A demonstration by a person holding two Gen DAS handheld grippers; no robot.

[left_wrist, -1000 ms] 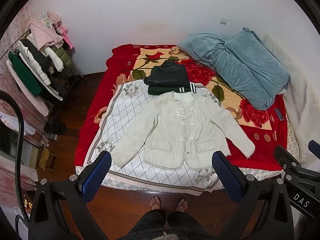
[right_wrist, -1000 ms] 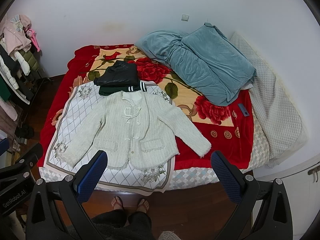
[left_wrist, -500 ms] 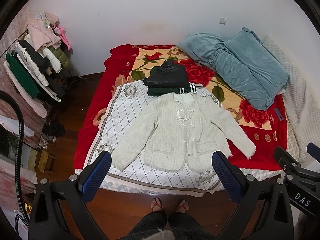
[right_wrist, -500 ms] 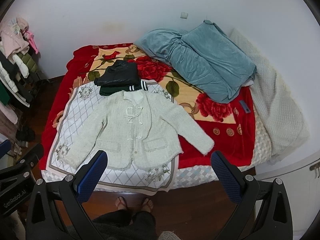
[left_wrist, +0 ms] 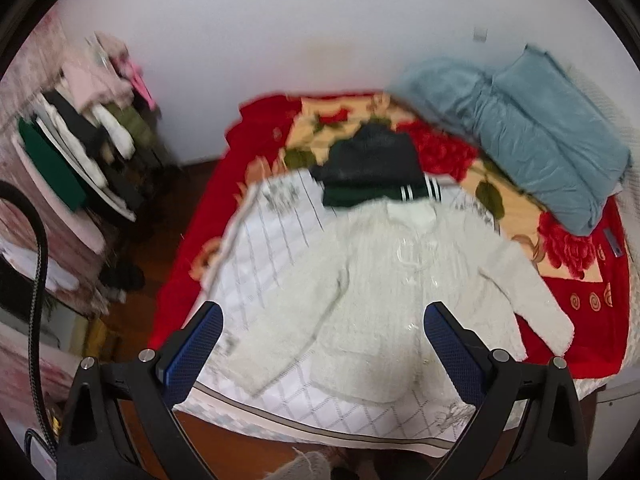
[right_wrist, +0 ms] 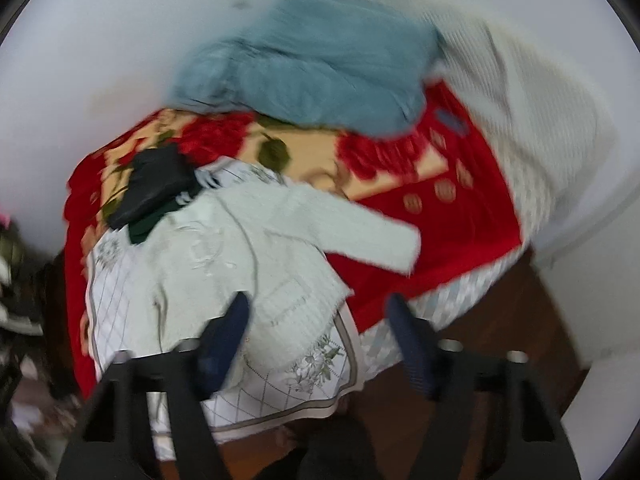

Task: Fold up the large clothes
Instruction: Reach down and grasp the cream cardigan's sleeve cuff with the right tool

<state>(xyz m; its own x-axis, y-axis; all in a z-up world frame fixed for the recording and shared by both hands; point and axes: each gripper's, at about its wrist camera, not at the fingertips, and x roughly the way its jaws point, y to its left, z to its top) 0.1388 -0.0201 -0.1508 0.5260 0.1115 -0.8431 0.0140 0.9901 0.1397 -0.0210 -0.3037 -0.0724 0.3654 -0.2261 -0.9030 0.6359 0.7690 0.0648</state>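
Observation:
A cream knitted cardigan [left_wrist: 384,280] lies flat and face up on a white diamond-patterned cloth [left_wrist: 280,248] on the bed, sleeves spread; it also shows in the right wrist view [right_wrist: 256,248]. My left gripper [left_wrist: 324,344] is open and empty above the cardigan's near hem. My right gripper [right_wrist: 320,336] is open and empty above the cardigan's right hem. Both views are motion-blurred.
A folded dark garment with white stripes [left_wrist: 372,168] lies just beyond the cardigan's collar. A teal blanket [left_wrist: 540,120] is heaped at the bed's far right. A red floral bedspread [left_wrist: 580,320] covers the bed. A clothes rack [left_wrist: 80,152] stands on the left.
Both grippers have moved forward and down toward the bed; the cardigan looks larger. The right view has tilted and swung right. Nothing on the bed has moved.

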